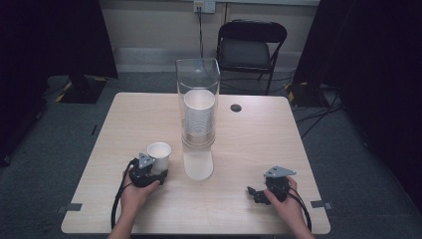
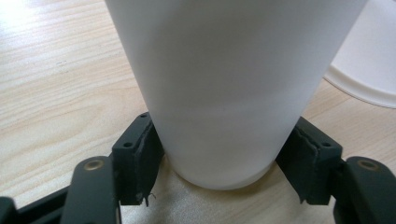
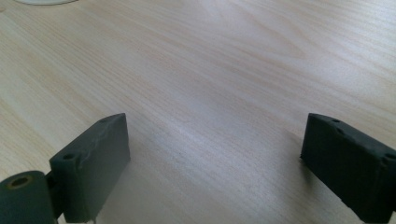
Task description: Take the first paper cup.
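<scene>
On the wooden table [image 1: 249, 144], left of the clear cup dispenser [image 1: 197, 99], one white paper cup [image 1: 159, 155] is clasped upright at its base by the left gripper [image 1: 149, 172], probably for steadiness. The right gripper [image 1: 259, 193] is rested spread wide, unloaded.

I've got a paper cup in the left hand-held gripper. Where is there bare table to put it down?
Bare table lies left of the cup dispenser, and a wide patch lies between the dispenser and the right hand-held gripper. It is crowded at the dispenser's foot, where the paper cup in the left hand-held gripper stands close.
</scene>
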A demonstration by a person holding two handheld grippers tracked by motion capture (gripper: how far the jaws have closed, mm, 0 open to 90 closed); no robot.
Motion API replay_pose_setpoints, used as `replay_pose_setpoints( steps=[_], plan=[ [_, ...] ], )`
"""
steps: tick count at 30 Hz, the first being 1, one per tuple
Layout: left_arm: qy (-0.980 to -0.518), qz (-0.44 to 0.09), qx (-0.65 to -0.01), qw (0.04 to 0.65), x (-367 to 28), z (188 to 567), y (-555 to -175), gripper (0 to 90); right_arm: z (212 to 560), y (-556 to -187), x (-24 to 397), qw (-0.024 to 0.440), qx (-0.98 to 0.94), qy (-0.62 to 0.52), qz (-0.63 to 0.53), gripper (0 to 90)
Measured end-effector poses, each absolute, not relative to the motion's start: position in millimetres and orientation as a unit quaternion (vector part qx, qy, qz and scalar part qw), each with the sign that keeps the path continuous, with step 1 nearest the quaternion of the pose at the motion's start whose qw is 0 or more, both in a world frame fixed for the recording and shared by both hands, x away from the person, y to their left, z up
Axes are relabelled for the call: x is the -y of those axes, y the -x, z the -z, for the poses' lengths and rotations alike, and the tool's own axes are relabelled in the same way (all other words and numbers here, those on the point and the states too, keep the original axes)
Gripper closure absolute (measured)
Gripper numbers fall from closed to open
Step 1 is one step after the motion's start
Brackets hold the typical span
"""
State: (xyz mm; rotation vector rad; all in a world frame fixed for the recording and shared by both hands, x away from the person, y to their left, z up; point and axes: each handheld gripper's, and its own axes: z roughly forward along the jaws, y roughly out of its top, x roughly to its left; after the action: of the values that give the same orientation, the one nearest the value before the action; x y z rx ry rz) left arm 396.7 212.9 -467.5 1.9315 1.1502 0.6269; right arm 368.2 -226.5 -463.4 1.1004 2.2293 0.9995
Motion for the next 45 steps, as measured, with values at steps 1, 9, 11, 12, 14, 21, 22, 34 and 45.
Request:
replay_pose_setpoints(
  steps=[1, 9, 11, 12, 14, 21, 22, 34, 45],
  plan=[
    [-0.763, -0.247, -0.452, 0.391, -213.2, 467.5, -396.8, 31.4, 463.3, -368.1, 226.5, 0.229, -0.810, -0.400, -0.362, 7.2],
    [-0.766, -0.243, -0.454, 0.384, -215.3, 468.5, -391.0, 19.7, 463.4, -368.1, 226.5, 0.229, -0.810, -0.400, -0.363, 7.2],
    [-0.769, -0.242, -0.451, 0.383, -218.0, 468.8, -387.5, 19.3, 463.4, -368.2, 226.6, 0.229, -0.810, -0.400, -0.363, 7.1],
    [-0.770, -0.241, -0.449, 0.384, -219.2, 469.0, -385.8, 18.8, 463.4, -368.1, 226.5, 0.229, -0.810, -0.400, -0.363, 7.2],
    [-0.770, -0.241, -0.449, 0.383, -220.3, 469.2, -383.8, 18.5, 463.3, -368.1, 226.6, 0.230, -0.810, -0.400, -0.362, 7.1],
    [-0.779, -0.234, -0.435, 0.386, -230.2, 471.1, -370.1, 16.3, 463.4, -368.2, 226.6, 0.229, -0.810, -0.400, -0.363, 7.1],
    [-0.780, -0.231, -0.434, 0.386, -231.2, 471.3, -368.4, 16.3, 463.4, -368.2, 226.6, 0.229, -0.810, -0.400, -0.363, 7.1],
    [-0.792, -0.230, -0.419, 0.380, -236.3, 471.6, -362.4, 14.3, 461.5, -366.2, 216.5, 0.229, -0.803, -0.411, -0.365, 14.9],
    [-0.788, -0.229, -0.423, 0.384, -236.2, 472.2, -360.5, 14.1, 437.8, -368.3, 176.1, 0.213, -0.838, -0.359, -0.352, 14.2]
  ],
)
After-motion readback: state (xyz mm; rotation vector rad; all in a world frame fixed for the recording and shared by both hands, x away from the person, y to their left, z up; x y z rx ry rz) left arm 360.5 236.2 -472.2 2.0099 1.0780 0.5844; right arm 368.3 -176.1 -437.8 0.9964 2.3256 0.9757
